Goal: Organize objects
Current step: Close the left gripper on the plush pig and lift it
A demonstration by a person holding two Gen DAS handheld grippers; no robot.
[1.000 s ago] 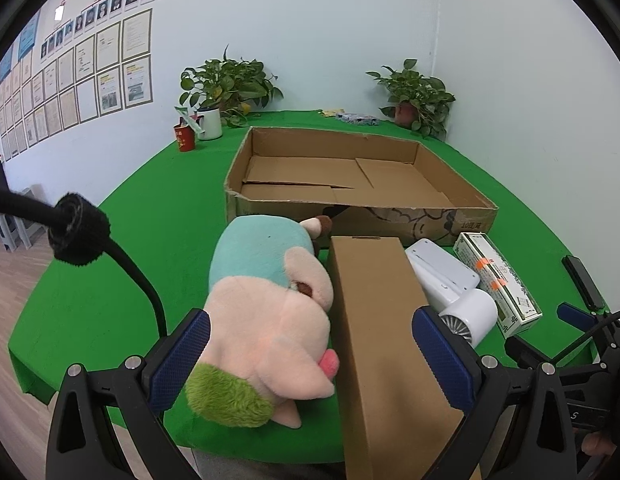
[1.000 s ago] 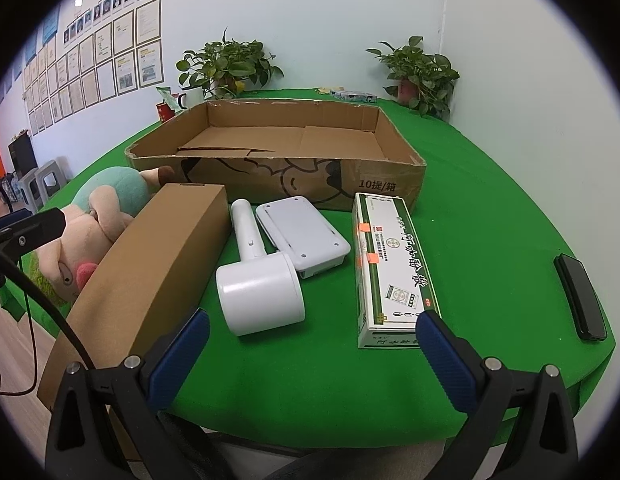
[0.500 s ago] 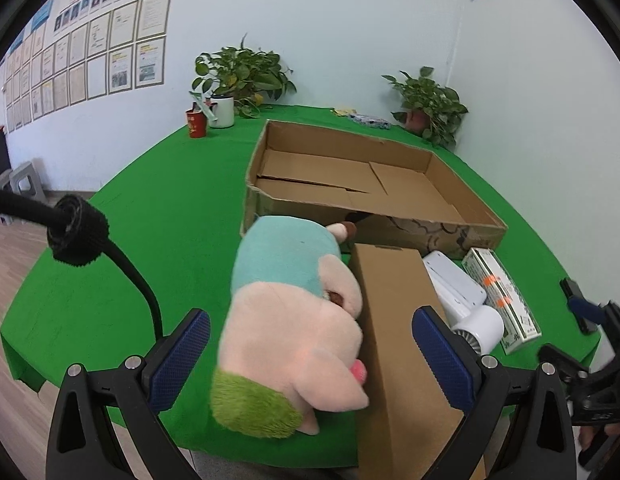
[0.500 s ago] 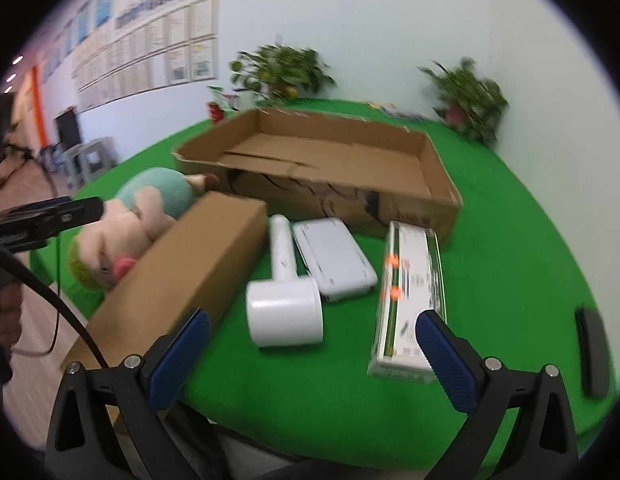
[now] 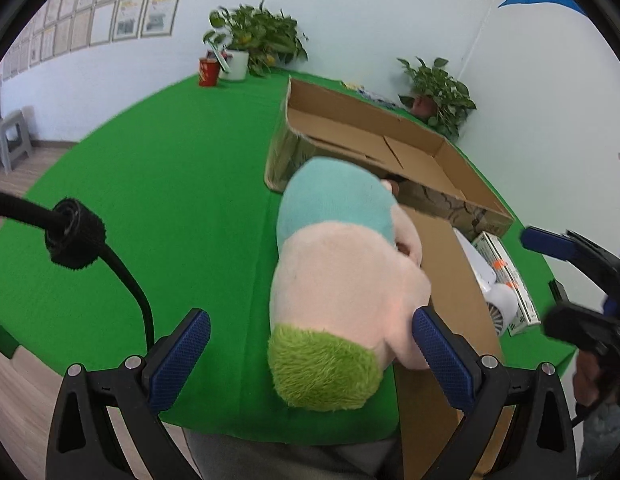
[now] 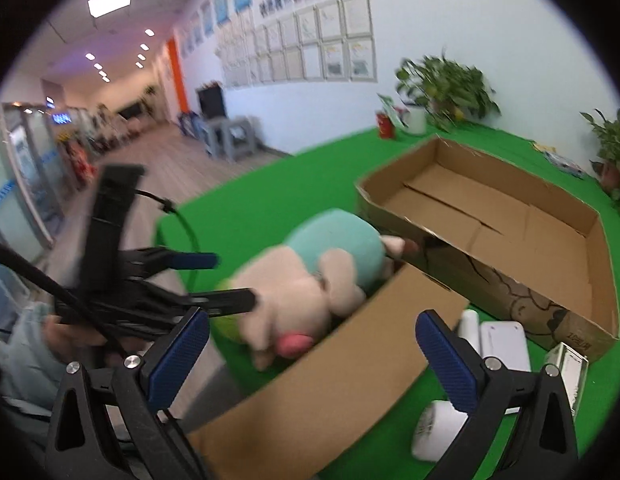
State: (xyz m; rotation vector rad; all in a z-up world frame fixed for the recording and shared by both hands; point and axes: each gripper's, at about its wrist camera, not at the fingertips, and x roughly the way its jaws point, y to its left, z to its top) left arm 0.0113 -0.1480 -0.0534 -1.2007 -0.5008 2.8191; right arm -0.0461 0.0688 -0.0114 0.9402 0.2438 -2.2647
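A plush toy [image 5: 342,280] with a teal back, pink body and green tuft lies at the near edge of the green table [image 5: 169,200]. It leans against a long brown carton [image 5: 442,264]. My left gripper [image 5: 310,360] is open, and the plush's green end sits between its fingers, close to the right finger [image 5: 442,360]. My right gripper [image 6: 310,360] is open above the long carton [image 6: 330,380], with nothing between its fingers. Behind the carton stands a wide open cardboard box [image 6: 490,220], empty inside.
A white handheld device [image 6: 434,436], a flat white unit [image 6: 502,344] and a green-white packet [image 6: 570,368] lie right of the carton. A black phone [image 5: 558,290] sits near the right rim. Potted plants [image 5: 253,40] and a red cup [image 5: 207,72] stand at the back.
My left gripper has moved in on the plush, which now fills the space between its fingers. My right gripper has swung left, from the white items toward the long carton and plush.
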